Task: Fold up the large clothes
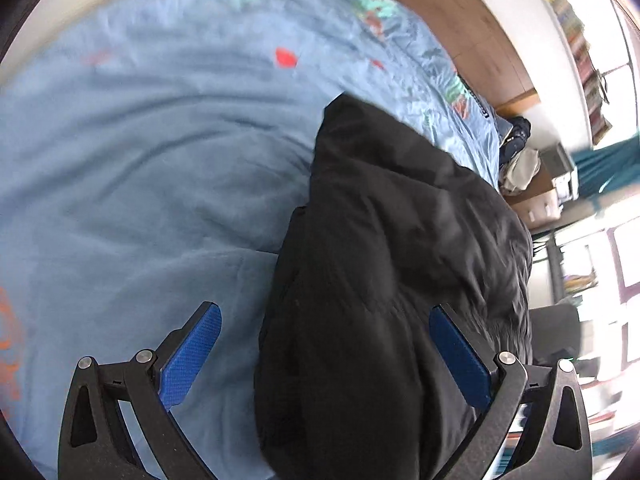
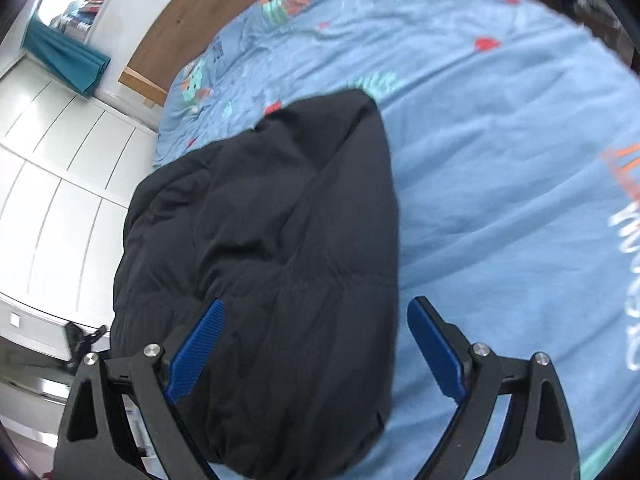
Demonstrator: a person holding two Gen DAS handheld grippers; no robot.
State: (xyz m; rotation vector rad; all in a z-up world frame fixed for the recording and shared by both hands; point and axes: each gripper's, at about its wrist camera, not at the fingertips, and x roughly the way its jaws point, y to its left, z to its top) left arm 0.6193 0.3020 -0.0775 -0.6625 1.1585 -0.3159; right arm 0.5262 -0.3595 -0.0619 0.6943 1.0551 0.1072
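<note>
A: What's in view from the two wrist cams?

B: A black puffy jacket (image 1: 384,264) lies bunched on a bed w/ a light blue printed cover (image 1: 152,168); the cover has red, teal & orange marks; the jacket sits toward the bed's edge, w/ wood floor (image 1: 460,12) beyond the far side of the bed.

A: Left tool?

B: Left tool (image 1: 324,316) is spread wide, blue pads apart; nothing pinched; one finger (image 1: 192,356) shows over the blue cover, the other over the jacket; whether either touches the cloth, can't tell.

A: Right tool?

B: Right tool (image 2: 316,308) also spread wide, nothing pinched; in its view the jacket (image 2: 272,240) fills the gap btw the fingers; the left-side finger (image 2: 198,350) is over black fabric, the right-side one at the jacket's edge, over the cover (image 2: 500,200).

A: Anything else?

B: White cupboard doors (image 2: 60,152) beside the bed; a teal curtain (image 2: 66,60); bookshelves (image 1: 576,40) high on the wall; both views are a bit blurred.
</note>
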